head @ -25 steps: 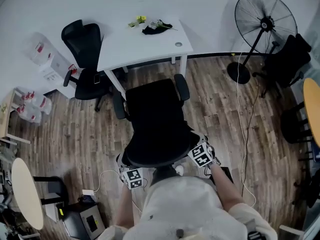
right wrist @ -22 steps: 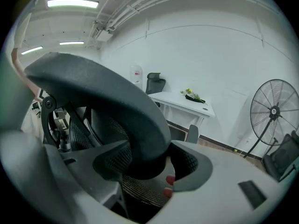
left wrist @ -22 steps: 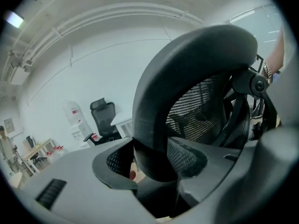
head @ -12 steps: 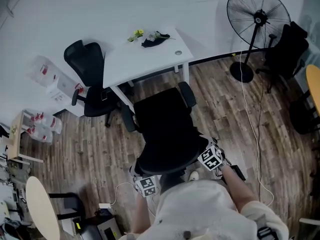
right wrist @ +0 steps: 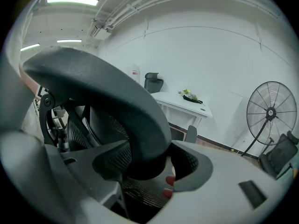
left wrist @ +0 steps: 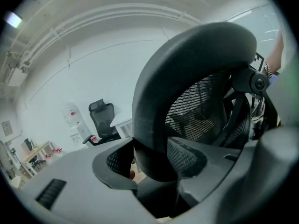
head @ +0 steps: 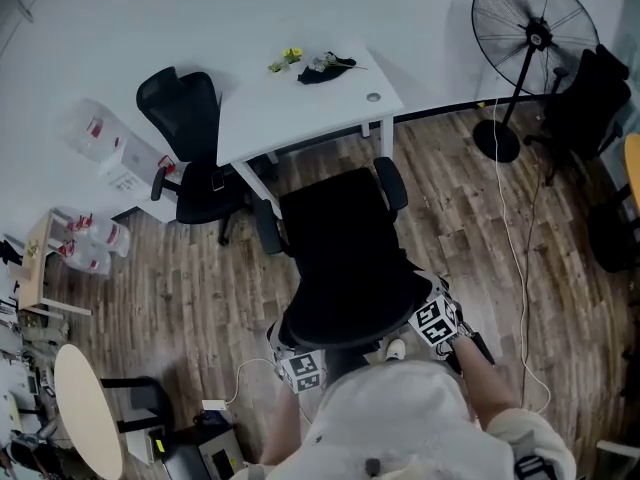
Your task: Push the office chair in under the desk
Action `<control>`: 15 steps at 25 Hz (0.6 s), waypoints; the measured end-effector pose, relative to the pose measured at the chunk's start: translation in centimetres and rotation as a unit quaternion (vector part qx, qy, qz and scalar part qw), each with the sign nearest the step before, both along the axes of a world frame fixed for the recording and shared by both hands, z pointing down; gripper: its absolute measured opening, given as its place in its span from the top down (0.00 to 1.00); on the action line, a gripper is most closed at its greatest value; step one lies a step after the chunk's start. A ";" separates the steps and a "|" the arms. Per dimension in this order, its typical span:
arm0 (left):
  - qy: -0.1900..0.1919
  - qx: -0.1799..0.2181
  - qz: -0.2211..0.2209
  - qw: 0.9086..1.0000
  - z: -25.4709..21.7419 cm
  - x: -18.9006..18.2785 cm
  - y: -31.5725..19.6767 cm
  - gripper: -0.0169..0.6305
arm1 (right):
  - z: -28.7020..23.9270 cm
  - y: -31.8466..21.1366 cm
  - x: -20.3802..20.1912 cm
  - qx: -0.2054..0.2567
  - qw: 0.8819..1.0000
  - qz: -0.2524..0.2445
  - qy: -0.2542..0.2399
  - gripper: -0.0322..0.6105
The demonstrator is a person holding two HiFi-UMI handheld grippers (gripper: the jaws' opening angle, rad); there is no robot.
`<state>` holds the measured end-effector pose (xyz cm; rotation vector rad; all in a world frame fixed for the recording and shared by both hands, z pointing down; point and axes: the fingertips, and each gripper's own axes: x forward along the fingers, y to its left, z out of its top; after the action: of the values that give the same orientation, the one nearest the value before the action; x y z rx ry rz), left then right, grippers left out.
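The black office chair (head: 345, 258) stands on the wood floor with its seat facing the white desk (head: 300, 103), its armrests just short of the desk's front edge. The person stands behind it. My left gripper (head: 300, 368) and right gripper (head: 437, 320) are at the two sides of the backrest's top. In the left gripper view, the thick curved back rim (left wrist: 187, 83) fills the left gripper (left wrist: 152, 160), with both pads pressed on it. The right gripper (right wrist: 149, 164) clamps the same rim (right wrist: 107, 92). The desk (right wrist: 182, 104) lies ahead.
A second black chair (head: 195, 153) stands left of the desk. A standing fan (head: 535, 38) and another dark chair (head: 590, 108) are at the right, with a cable (head: 510, 248) across the floor. Flowers and a dark item (head: 320, 66) lie on the desk. A round table (head: 85, 408) is near left.
The chair has rolled a little toward the desk, with the person and both grippers following behind it. Both grips on the back rim are unchanged.
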<state>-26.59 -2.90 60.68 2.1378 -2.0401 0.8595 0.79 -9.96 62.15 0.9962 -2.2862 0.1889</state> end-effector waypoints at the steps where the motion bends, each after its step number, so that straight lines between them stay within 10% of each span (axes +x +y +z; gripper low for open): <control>1: 0.001 -0.002 0.000 1.000 0.1 -0.3 -0.2 0.60 | 0.1 -0.2 -0.3 0.000 1.000 0.002 0.001 0.54; 15: 0.021 -0.008 0.027 0.999 -0.3 -3.4 -5.8 0.61 | -0.2 -3.8 -3.0 0.001 1.000 0.018 -0.009 0.54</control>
<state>-29.96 -8.73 60.41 2.1938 -1.9573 0.8278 -2.17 -13.79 61.91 1.0421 -2.2854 0.2116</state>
